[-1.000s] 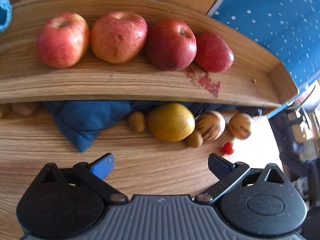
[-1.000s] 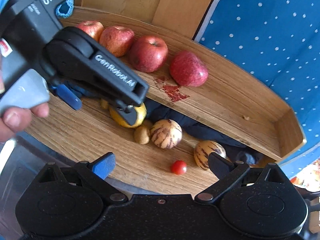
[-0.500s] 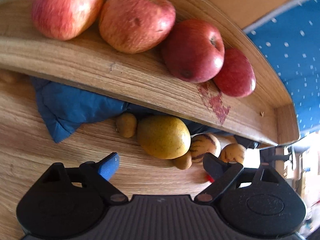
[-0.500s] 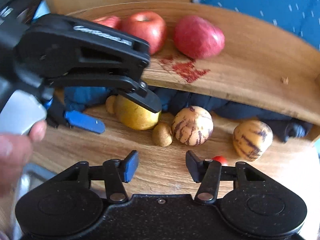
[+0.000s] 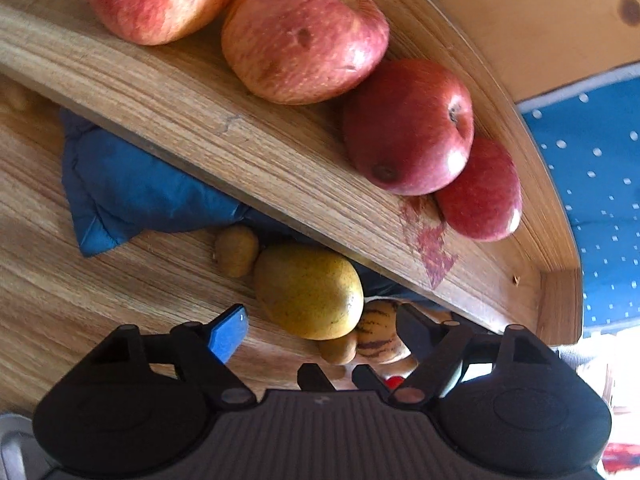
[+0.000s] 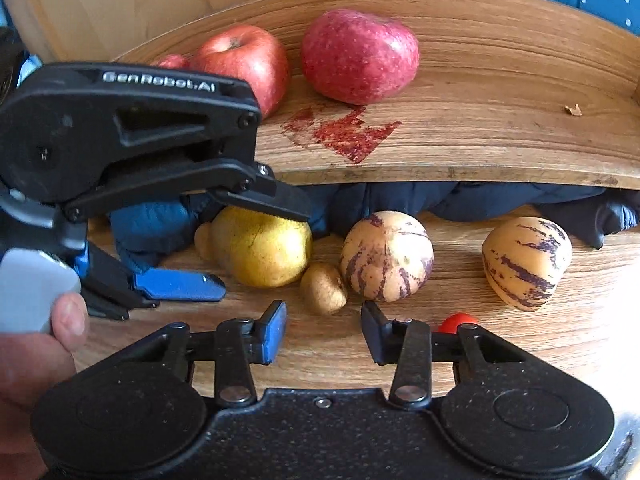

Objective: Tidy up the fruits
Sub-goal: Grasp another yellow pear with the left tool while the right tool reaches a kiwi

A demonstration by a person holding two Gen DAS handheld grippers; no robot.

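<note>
Left gripper, fingers spread wide, straddles the yellow pear on the lower wooden shelf; one black finger lies over the top of the fruit, the blue-padded finger sits low at its near side, and whether either pad touches the skin cannot be told; nothing is held. Right gripper, fingers parted and empty, points at the small brown fruit, which sits just ahead of the gap between its tips.

Ahead of the left gripper and above it, four red apples stand in a row on the upper shelf, beside a red stain; behind the pear lies a blue cloth, with a second small brown fruit touching the pear's far side. To the right of the right gripper's tips stand two striped melons, and a small red tomato sits close against its right finger.

Probable hazards: the round pear may squirt out of an off-centre closure and knock its touching neighbours; a lifted pear may strike the overhanging shelf edge; the right finger may nudge or crush the tomato; the two grippers, working close together, may collide.
</note>
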